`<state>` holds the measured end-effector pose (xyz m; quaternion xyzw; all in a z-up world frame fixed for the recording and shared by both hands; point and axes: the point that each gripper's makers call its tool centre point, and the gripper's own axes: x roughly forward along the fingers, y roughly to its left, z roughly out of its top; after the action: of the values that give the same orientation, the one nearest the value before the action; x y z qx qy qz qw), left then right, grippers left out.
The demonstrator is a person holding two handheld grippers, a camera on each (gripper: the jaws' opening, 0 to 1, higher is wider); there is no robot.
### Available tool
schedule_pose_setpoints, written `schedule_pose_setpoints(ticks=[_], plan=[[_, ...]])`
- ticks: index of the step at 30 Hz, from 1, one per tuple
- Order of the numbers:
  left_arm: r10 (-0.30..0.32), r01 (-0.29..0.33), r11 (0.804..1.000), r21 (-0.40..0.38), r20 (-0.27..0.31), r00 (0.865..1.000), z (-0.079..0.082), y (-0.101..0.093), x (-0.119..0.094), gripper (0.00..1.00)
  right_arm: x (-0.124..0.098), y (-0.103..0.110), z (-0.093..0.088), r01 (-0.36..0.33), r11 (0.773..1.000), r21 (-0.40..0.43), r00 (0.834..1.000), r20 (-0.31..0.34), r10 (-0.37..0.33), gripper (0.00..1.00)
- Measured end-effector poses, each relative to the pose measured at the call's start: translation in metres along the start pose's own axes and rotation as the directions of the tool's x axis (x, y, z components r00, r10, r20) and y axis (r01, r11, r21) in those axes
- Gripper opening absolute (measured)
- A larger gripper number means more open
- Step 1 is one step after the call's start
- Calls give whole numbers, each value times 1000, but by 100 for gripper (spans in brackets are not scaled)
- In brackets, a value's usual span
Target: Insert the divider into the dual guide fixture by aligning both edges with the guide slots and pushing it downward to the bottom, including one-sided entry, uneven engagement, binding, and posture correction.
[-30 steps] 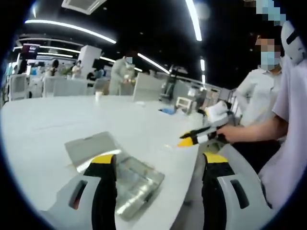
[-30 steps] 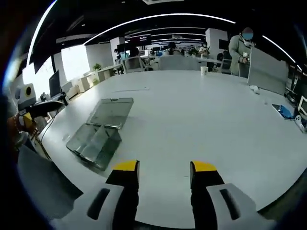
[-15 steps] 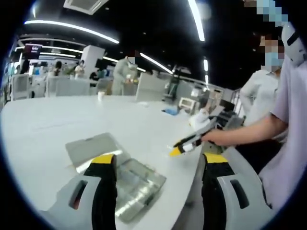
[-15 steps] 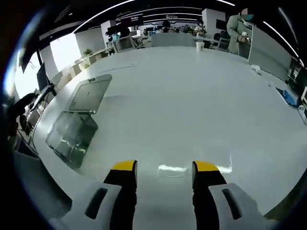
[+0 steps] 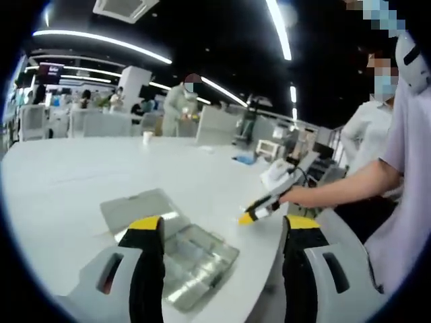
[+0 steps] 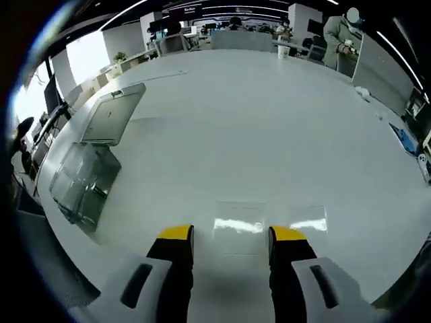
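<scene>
On the white table (image 6: 283, 128), just ahead of the right gripper (image 6: 231, 240), a thin clear rectangular divider sheet (image 6: 239, 227) lay flat, its near edge between the parted, empty yellow-tipped jaws. Well to its left sat a transparent plastic compartment box with its lid swung open (image 6: 84, 171), near the table's edge. That box also lay just ahead of the left gripper (image 5: 223, 229), whose jaws stood wide apart, holding nothing.
</scene>
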<state>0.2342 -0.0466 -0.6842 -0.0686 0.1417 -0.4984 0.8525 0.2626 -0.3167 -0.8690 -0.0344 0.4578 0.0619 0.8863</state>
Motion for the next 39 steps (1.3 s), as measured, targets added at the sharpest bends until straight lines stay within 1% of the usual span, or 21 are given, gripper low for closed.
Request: schedule_pose_setpoints(ticks=[1,3,8,12,25,32,39], plan=[[2,-2,1000,-2,1,1000,0,1,0,69,1,-2,-2,6,1000,-3,1000,-8,-6,40],[3,-3,1000,-2,4,1000,1,2,0,69,1,-3,0,4,1000,-4,1000,2,-4,40],[3,-3,1000,-6,7,1000,2,4,1,68,3,-4,3,5,1000,-9,1000,-8,-5,40],[1,-1,1000,-9,15,1000,3,5,2,68,3,-2,3,16,1000,3,1000,-18,-16,38],[3,-3,1000,-9,29,1000,8,10,2,68,5,3,5,11,1000,-2,999,-37,-11,33],[5,-5,1000,-10,28,1000,8,12,0,68,5,5,7,11,1000,-4,999,-41,-11,28],[9,-9,1000,-11,29,1000,9,12,-1,68,6,5,7,14,1000,-3,999,-34,-14,28]])
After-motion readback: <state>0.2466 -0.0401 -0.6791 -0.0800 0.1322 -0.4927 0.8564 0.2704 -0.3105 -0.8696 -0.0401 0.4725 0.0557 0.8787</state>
